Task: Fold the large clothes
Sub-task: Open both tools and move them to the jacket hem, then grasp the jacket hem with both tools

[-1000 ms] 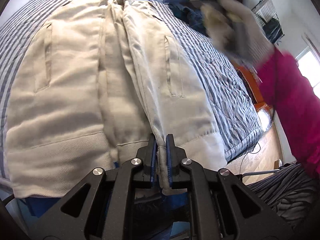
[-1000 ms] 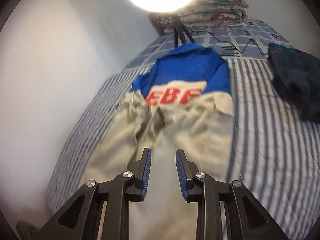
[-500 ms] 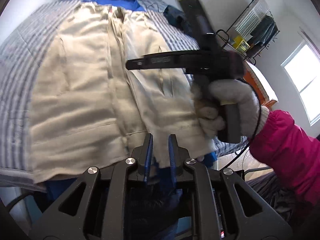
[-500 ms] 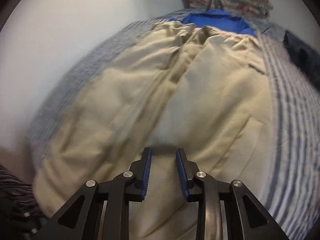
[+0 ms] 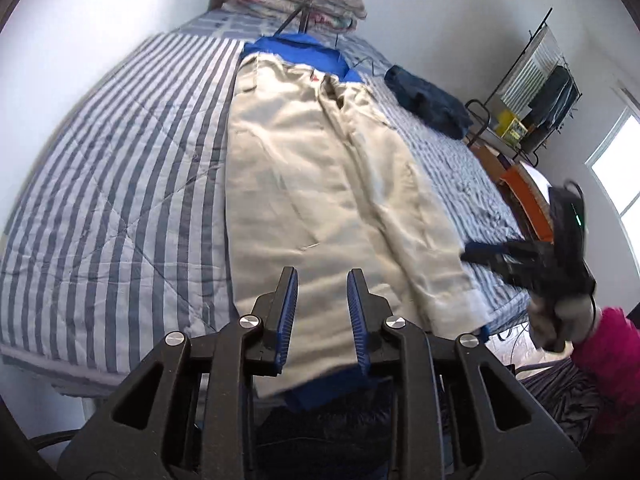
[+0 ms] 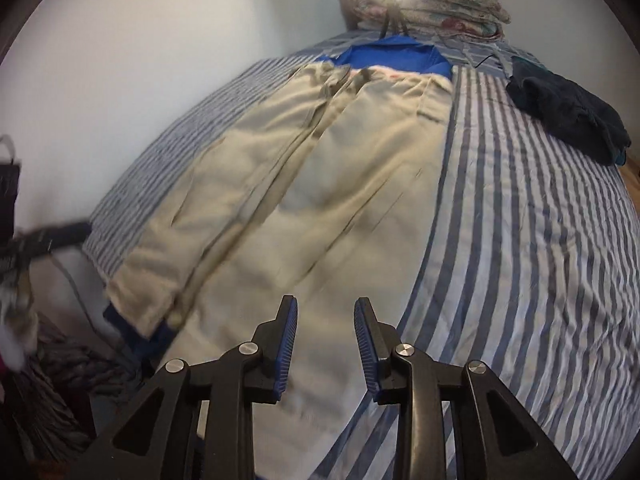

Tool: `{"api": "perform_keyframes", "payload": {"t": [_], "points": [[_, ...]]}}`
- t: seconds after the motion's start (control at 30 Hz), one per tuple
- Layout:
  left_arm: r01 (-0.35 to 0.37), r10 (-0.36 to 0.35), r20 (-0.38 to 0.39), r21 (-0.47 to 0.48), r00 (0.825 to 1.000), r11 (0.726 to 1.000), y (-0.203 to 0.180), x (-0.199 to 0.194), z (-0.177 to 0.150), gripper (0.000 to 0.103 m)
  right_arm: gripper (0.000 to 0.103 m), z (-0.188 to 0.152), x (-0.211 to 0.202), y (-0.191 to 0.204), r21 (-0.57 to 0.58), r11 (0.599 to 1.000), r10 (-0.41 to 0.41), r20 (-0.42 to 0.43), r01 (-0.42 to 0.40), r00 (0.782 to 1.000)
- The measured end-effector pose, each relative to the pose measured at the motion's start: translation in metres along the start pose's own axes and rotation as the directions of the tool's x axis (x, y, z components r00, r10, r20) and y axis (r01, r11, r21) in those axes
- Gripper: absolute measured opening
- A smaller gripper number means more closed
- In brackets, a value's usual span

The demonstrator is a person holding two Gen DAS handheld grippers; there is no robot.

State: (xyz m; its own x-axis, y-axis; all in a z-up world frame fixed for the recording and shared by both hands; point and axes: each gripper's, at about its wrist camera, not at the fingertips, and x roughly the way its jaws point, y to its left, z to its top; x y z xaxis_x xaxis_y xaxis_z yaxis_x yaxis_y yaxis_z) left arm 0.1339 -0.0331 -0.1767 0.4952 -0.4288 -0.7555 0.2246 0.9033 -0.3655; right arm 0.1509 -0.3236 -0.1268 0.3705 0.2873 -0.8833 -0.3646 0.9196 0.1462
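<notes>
Jaws opening, empty, over beige garment (image 5: 320,184); its near hem hidden.

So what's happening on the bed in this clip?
A person with a gripper in each hand is folding a beige and blue jacket spread flat on a striped bedspread. Both sides look folded in to meet down the middle. The left gripper hangs over the near hem, jaws opening with nothing between them. The right gripper also hangs above the cloth, opening and empty.
</notes>
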Motion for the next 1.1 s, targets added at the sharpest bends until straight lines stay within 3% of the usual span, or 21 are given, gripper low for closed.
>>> {"api": "perform_keyframes", "payload": {"t": [0.1,0.2,0.27,0.33,0.4,0.43,0.47,0.57,0.63,0.7,0.8,0.93,1.0,1.03,1.1], "points": [[-0.011,0.011,-0.067,-0.008,0.998,1.0,0.006,0.027,-0.004,0.025,0.031,-0.024,0.02,0.016,-0.064,0.997,-0.037,-0.07,0.033,0.997],[-0.006,0.0,-0.19,-0.035,0.982,0.999,0.014,0.061,-0.026,0.025,0.031,-0.033,0.024,0.013,-0.028,0.999,-0.045,-0.049,0.043,0.998],[-0.018,0.017,-0.145,-0.005,0.989,1.0,0.012,0.063,-0.034,0.025,0.031,-0.03,0.022,0.011,-0.011,0.999,-0.034,-0.064,0.033,0.997],[-0.046,0.056,-0.146,0.069,0.988,0.997,0.002,0.06,-0.035,0.025,0.032,-0.028,0.018,0.011,-0.012,1.0,-0.028,-0.065,0.027,0.997],[-0.043,0.053,-0.151,0.067,0.987,0.997,-0.001,0.053,-0.034,0.025,0.039,-0.028,0.01,0.009,0.006,1.0,-0.017,-0.036,0.018,0.999],[-0.031,0.037,-0.156,0.045,0.987,0.999,0.0,0.05,-0.032,0.025,0.05,-0.028,0.004,0.007,0.02,1.0,-0.013,-0.011,0.014,1.0],[-0.019,0.021,-0.157,0.016,0.987,1.0,0.004,0.046,-0.029,0.027,0.062,-0.03,-0.004,0.003,0.043,0.999,-0.008,0.035,0.006,0.999],[-0.006,-0.004,-0.114,-0.089,0.994,0.996,0.024,0.032,-0.012,0.059,0.074,-0.035,-0.024,-0.014,0.12,0.993,-0.01,0.116,-0.004,0.993],[0.016,-0.033,-0.09,-0.18,0.995,0.984,0.043,0.026,-0.004,0.063,0.073,-0.036,-0.025,-0.029,0.17,0.985,0.016,0.096,-0.032,0.995],[0.053,-0.084,-0.115,-0.25,0.99,0.967,0.058,0.029,0.003,0.063,0.073,-0.04,-0.024,-0.043,0.228,0.97,0.066,0.074,-0.082,0.995],[0.091,-0.147,-0.174,-0.294,0.974,0.952,0.069,0.041,0.002,0.063,0.07,-0.05,-0.015,-0.058,0.316,0.929,0.188,0.048,-0.193,0.981],[0.132,-0.228,-0.247,-0.353,0.942,0.926,0.074,0.062,-0.014,0.063,0.067,-0.061,0.003,-0.06,0.354,0.902,0.266,-0.001,-0.248,0.964],[0.147,-0.248,-0.239,-0.374,0.939,0.916,0.076,0.062,-0.02,0.063,0.067,-0.062,0.006,-0.061,0.367,0.89,0.288,0.012,-0.272,0.958],[0.151,-0.251,-0.238,-0.373,0.938,0.915,0.075,0.062,-0.02,0.063,0.066,-0.062,0.006,-0.062,0.378,0.875,0.317,0.023,-0.302,0.948],[0.156,-0.257,-0.246,-0.367,0.935,0.917,0.072,0.062,-0.02,0.056,0.055,-0.062,0.009,-0.063,0.405,0.832,0.397,0.043,-0.379,0.917]]}}
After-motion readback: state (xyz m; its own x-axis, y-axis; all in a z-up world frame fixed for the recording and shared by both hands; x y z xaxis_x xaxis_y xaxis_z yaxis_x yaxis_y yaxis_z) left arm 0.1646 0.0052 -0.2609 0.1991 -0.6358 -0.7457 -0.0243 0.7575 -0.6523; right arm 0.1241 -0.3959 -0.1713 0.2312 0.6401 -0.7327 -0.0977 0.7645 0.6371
